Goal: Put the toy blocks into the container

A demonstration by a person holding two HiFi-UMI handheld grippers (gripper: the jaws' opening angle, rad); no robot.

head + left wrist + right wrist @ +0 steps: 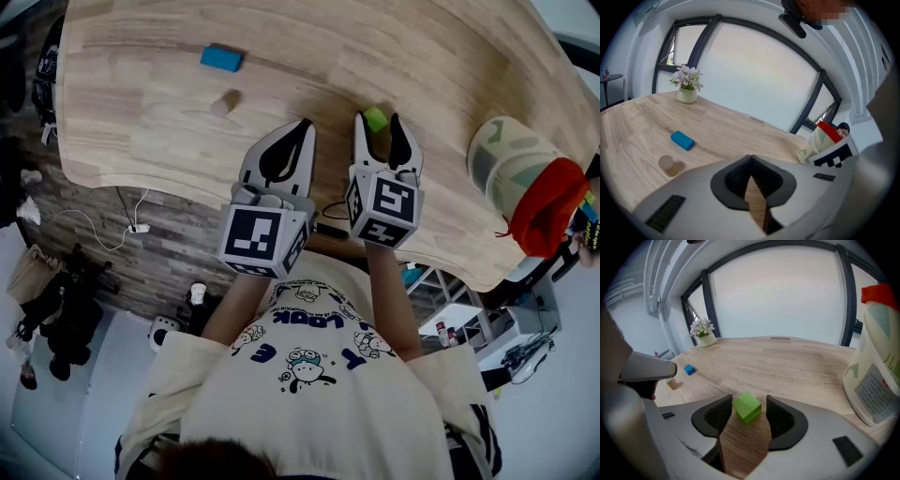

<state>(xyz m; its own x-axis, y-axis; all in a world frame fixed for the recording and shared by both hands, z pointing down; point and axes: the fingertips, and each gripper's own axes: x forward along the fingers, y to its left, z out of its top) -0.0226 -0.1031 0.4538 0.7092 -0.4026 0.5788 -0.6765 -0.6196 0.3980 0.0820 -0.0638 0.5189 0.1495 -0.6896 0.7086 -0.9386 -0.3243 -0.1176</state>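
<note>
Bench [141, 94]: light wood with long grain lines. It looks smooth, and its near edge is curved.
Green block [747, 407]: a small bright green cube with flat sides and sharp corners. It sits on the bench near the front edge, turned a bit so one corner points at the camera.
Right hand-held gripper [749, 399]: its two grey jaws are wide apart. The green block sits between their black ribbed pads, but the pads are not pressing on it.
Left hand-held gripper [751, 157]: its jaw tips are closed together and hold nothing. Only bare wood shows in the thin gap behind the tips.
Marker cubes [265, 240]: one boxy cube on each gripper, with black and white square patterns.
Blue block [221, 58]: a flat, brick-shaped piece lying far out on the bench, well apart from the green one.
Round block [221, 106]: a short, pale tan cylinder standing near the blue block.
Container [514, 173]: a round, cream tub with green patches and a red top, at the right end of the bench.
Flower pot [687, 95]: a small white pot with pale flowers, at the far side of the bench.
</note>
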